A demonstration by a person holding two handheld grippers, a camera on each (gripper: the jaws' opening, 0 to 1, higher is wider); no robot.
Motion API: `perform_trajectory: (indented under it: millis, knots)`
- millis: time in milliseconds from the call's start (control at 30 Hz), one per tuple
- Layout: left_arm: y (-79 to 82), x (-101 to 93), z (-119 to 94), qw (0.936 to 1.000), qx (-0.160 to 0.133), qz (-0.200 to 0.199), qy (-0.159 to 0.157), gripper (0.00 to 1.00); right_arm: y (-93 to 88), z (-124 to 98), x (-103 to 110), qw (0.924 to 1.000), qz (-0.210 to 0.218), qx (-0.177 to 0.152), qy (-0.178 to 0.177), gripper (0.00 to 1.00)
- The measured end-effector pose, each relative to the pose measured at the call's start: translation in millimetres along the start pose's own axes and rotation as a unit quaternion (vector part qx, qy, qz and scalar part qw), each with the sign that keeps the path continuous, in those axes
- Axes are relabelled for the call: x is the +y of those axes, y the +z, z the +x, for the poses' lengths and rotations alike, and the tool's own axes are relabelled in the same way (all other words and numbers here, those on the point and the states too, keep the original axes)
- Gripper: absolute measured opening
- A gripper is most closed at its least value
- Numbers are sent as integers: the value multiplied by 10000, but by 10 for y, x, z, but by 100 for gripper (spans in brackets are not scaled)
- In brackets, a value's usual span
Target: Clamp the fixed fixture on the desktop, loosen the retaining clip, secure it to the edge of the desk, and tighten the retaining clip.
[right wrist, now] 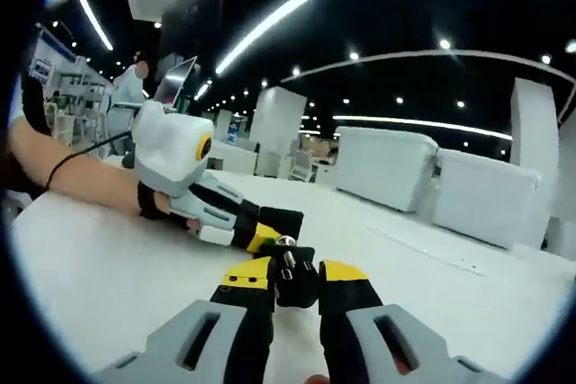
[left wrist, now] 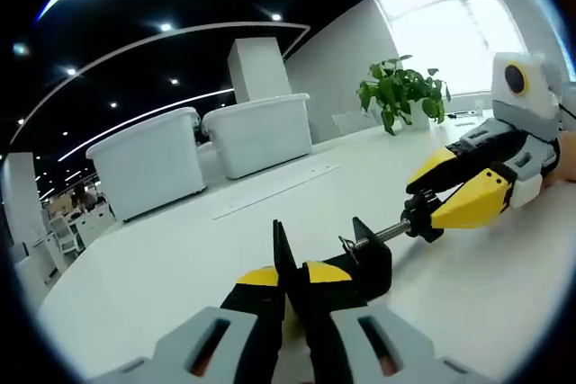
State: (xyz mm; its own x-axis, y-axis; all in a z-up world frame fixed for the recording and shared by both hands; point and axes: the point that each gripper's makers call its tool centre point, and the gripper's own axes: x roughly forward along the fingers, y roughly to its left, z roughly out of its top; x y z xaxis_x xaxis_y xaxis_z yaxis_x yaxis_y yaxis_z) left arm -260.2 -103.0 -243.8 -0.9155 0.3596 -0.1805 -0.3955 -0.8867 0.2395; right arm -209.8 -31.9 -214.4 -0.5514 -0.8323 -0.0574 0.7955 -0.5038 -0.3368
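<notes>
On the white counter [left wrist: 180, 258], well in from its edges, the black clamp fixture [left wrist: 346, 267] is held between both tools. The left gripper [left wrist: 292, 281] has its jaws closed on the fixture's body. The right gripper [right wrist: 292, 278] pinches the retaining screw [left wrist: 391, 231] at its handle end. Two white storage bins [left wrist: 256, 132] and a potted plant [left wrist: 400, 92] stand toward the far edge.

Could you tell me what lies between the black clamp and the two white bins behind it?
In the left gripper view, only bare white desktop runs from the black clamp to the two white bins; a thin seam line crosses that stretch.
</notes>
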Motion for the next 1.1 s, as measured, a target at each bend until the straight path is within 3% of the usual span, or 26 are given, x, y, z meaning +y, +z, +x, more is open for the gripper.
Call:
perform_trajectory:
  millis: [233, 333, 433, 500, 667, 800, 967, 1100]
  knots:
    - [-13, 26, 9, 10000, 5, -4, 13, 8, -22, 37, 51, 9903, -1366, 193, -190, 19]
    - [-10, 34, 21, 10000, 6, -5, 15, 8, -31, 50, 68, 9872, -1564, 226, -211, 19]
    - [-10, 32, 30, 10000, 11, -14, -1, 8, -13, 37, 40, 9953, -943, 183, -150, 19]
    - [-2, 15, 20, 10000, 6, 0, -15, 8, 0, 18, 39, 9997, -205, 99, -59, 20]
    - [10, -5, 7, 10000, 3, 2, -19, 8, -54, 8, -229, 9964, 810, 167, -166, 29]
    - [16, -10, 0, 10000, 2, 0, -22, 8, 5, -20, -70, 9897, 1427, 72, 90, 28]
    - [20, -9, 18, 10000, 1, 1, -30, 8, 21, -71, -13, 9859, 1669, 47, 104, 20]
    - [18, 2, 29, 10000, 3, 0, -29, 8, -26, -43, 2, 9893, 1451, 93, 80, 16]
